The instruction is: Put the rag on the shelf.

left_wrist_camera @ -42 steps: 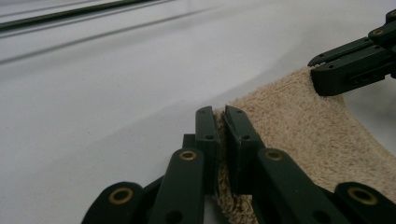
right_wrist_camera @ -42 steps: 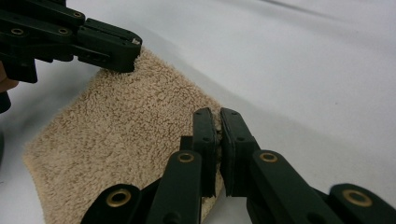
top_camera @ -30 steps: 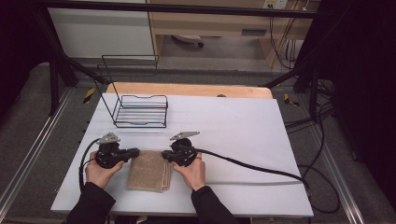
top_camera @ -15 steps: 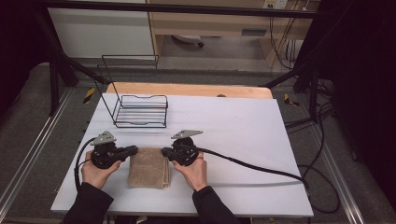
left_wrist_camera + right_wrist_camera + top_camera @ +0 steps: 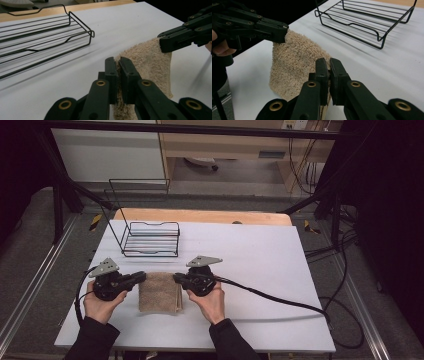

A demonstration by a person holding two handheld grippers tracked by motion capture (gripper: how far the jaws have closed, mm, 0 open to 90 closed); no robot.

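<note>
Now both tools pinch towel's far corners, edge raised.
Left tool point(image 5: 141, 277) & right tool point(image 5: 176, 278) clamp towel point(image 5: 159, 292); rest on table point(image 5: 260, 270), fold/move to rack point(image 5: 150, 239) prob. pending.

Both tongs are black, the left tongs point(image 5: 141, 278) and the right tongs point(image 5: 176, 278) alike. Each jaw is a flat arm with brass-ringed rivets, ending in a blocky rectangular pad. A grey three-cornered plate point(image 5: 204, 261) sits on top of each body. A black cable point(image 5: 280, 298) trails from each. The person wears dark long sleeves point(image 5: 95, 340).
</note>
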